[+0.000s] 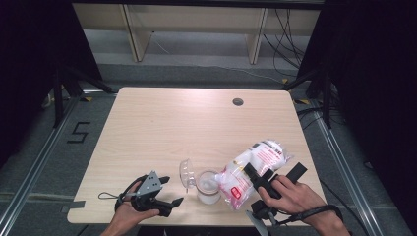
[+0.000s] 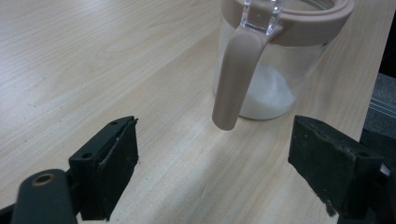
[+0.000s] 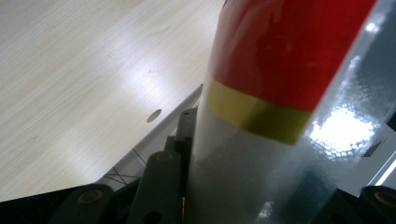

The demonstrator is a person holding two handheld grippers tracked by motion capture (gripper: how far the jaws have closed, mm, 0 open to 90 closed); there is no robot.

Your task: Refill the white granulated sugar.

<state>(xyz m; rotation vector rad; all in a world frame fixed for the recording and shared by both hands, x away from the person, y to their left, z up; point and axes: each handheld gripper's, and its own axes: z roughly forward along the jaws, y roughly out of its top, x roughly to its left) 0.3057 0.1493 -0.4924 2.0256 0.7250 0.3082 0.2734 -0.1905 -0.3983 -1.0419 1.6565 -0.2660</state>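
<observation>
Your right gripper [image 1: 259,183] pinches the soft, slippery bag [image 1: 251,172] mid-body over the jar [image 1: 208,187]; grip higher, it sags. Left gripper [image 1: 169,191] fingers spread.

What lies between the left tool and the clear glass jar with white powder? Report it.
Bare light wood tabletop alone. In the left gripper view, the open left tool faces the clear jar with a beige rim, its beige handle nearest.

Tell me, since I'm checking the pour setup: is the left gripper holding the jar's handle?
No. In the left gripper view the jaws stand wide open, apart from the jar, whose handle hangs untouched between them.
</observation>
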